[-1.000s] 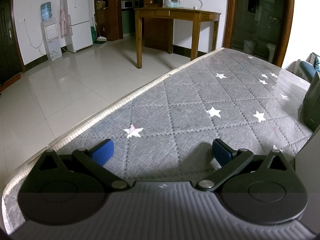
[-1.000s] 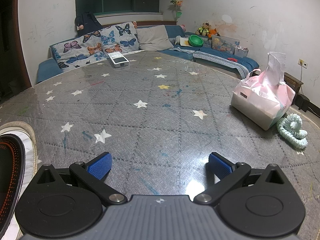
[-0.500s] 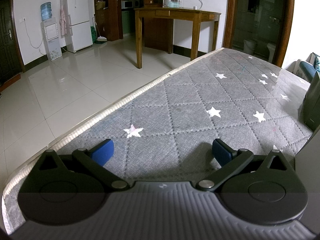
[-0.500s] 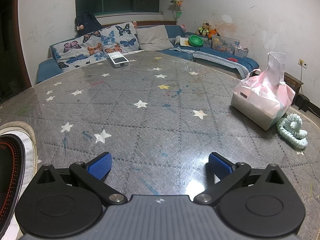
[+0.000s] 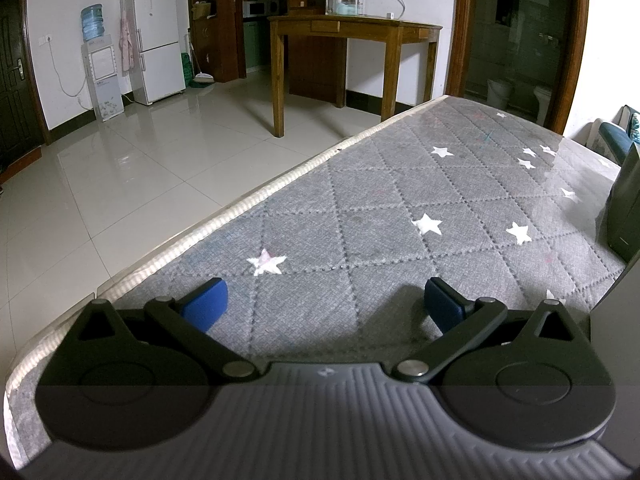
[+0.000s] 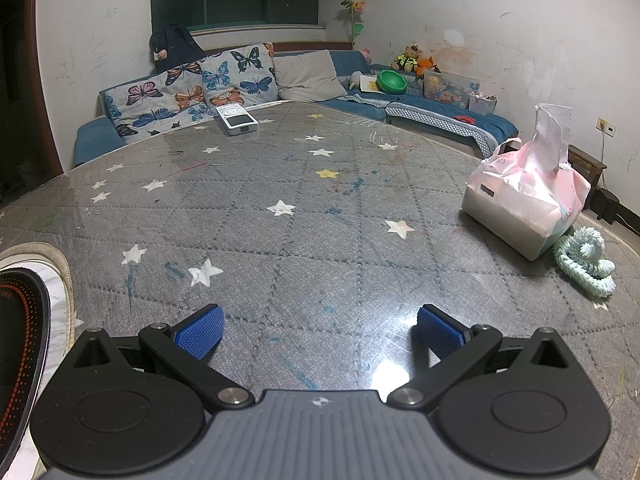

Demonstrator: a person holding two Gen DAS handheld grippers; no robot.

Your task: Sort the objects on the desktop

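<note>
Beside the tissue pack [image 6: 524,204], a mint coil [image 6: 585,258] looks unidentifiable.

Glossy clear sheet over quilted grey cloth tabletop [image 6: 320,240]; crinkly plastic tissue pack [image 6: 524,200].

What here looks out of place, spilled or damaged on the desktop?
Nothing spilled or broken. The grey star mat carries blue and red scribble marks, and one sheet stands up out of the tissue pack. Both tongs are open and empty.

Black tongs [image 6: 318,330], blue ribbed pads [image 6: 200,336], silver pivot screws, grey ridged housing
</note>
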